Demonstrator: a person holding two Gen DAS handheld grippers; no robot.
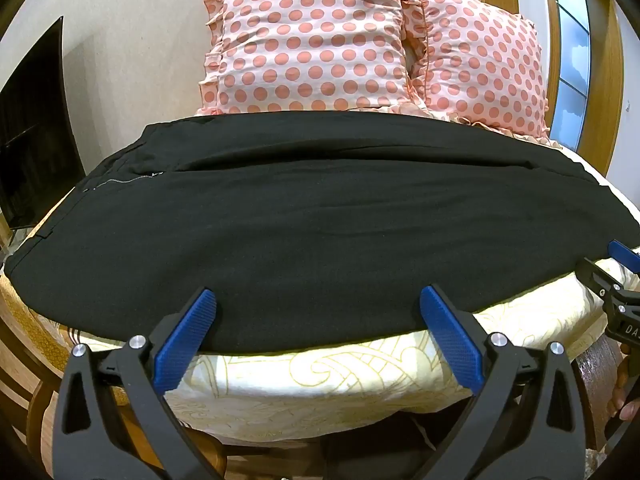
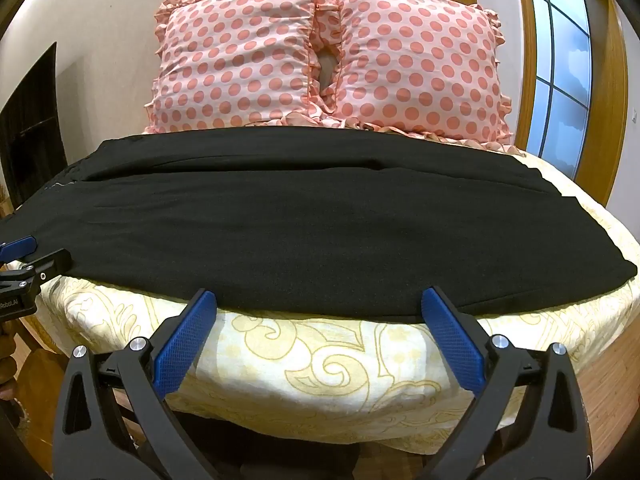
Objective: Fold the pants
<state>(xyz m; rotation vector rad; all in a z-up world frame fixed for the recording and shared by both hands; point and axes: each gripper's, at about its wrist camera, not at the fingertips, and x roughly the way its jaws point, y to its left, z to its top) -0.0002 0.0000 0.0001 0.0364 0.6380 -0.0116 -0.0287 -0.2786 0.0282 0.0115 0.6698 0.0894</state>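
Our left gripper has its blue-padded fingers spread wide with nothing between them, the tips at the near edge of the black pants. In this left wrist view the pants lie flat across the bed, one leg laid over the other, with the zipper and waist toward the left end and the legs running off to the right. Behind them we see two pink polka-dot pillows leaning against the wall. At the right edge our right gripper shows at the pants' hem end.

From the right wrist view, our right gripper also has its fingers wide apart and holds nothing, with the tips just at the pants' near edge over the yellow patterned bedsheet. The hem end lies to the right, close to the bed's edge. The left gripper enters at the far left beside the cloth; we cannot tell from here whether it touches. The pillows stand behind, with a window to the right.
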